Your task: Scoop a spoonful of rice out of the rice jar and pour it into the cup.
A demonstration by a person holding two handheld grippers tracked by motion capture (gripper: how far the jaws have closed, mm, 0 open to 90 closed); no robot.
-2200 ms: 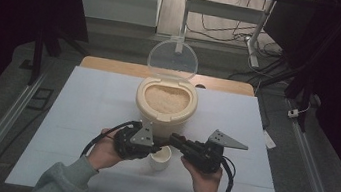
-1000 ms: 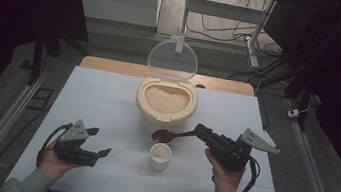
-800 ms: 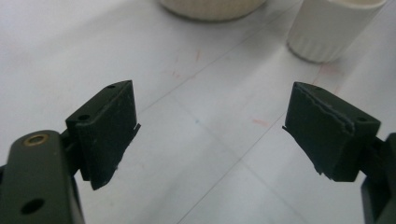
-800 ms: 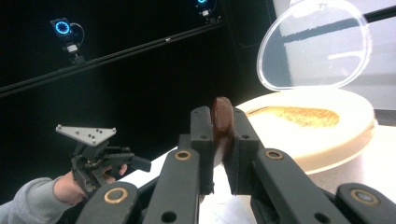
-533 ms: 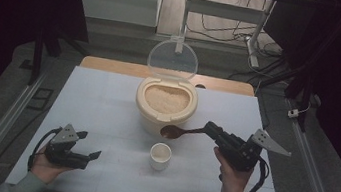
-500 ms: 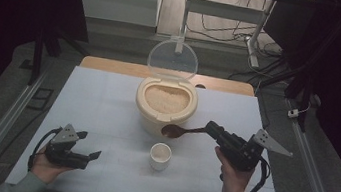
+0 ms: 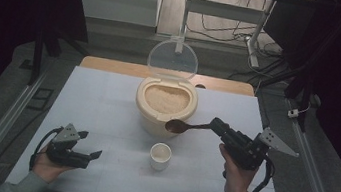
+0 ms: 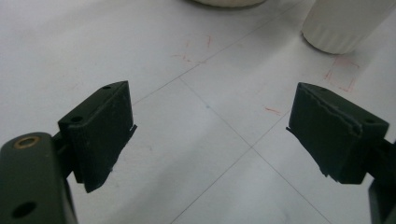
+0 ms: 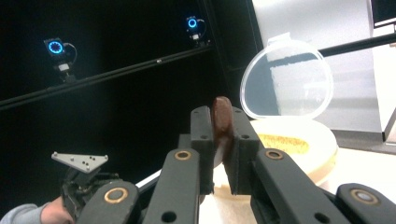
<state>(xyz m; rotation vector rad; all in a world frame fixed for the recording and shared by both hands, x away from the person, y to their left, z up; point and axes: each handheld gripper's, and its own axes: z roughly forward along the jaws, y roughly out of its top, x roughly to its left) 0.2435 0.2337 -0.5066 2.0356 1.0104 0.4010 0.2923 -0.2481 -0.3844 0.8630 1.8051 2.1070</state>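
A cream rice container [image 7: 166, 106] full of rice [image 7: 166, 98] stands mid-table, its clear lid [image 7: 173, 59] hinged upright. A small white cup [image 7: 160, 155] stands in front of it. My right gripper [image 7: 215, 126] is shut on the handle of a brown wooden spoon [image 7: 179, 126]; the spoon's bowl hovers by the container's front right rim. In the right gripper view the spoon [image 9: 221, 122] sticks up between the jaws, with the container [image 9: 299, 144] and lid [image 9: 286, 84] behind. My left gripper [image 7: 91, 146] rests open at the front left of the table, nothing between its fingers [image 8: 100, 130].
The white table [image 7: 96, 106] has a wooden strip along its far edge. Metal rails [image 7: 0, 127] run along both sides. In the left gripper view the cup's base [image 8: 343, 25] stands at the upper right. The left hand and its gripper [image 9: 81, 182] appear at lower left in the right gripper view.
The two grippers parted from the cup. My left gripper drew back to the front left and opened. My right gripper lifted the spoon up and right toward the container's rim.
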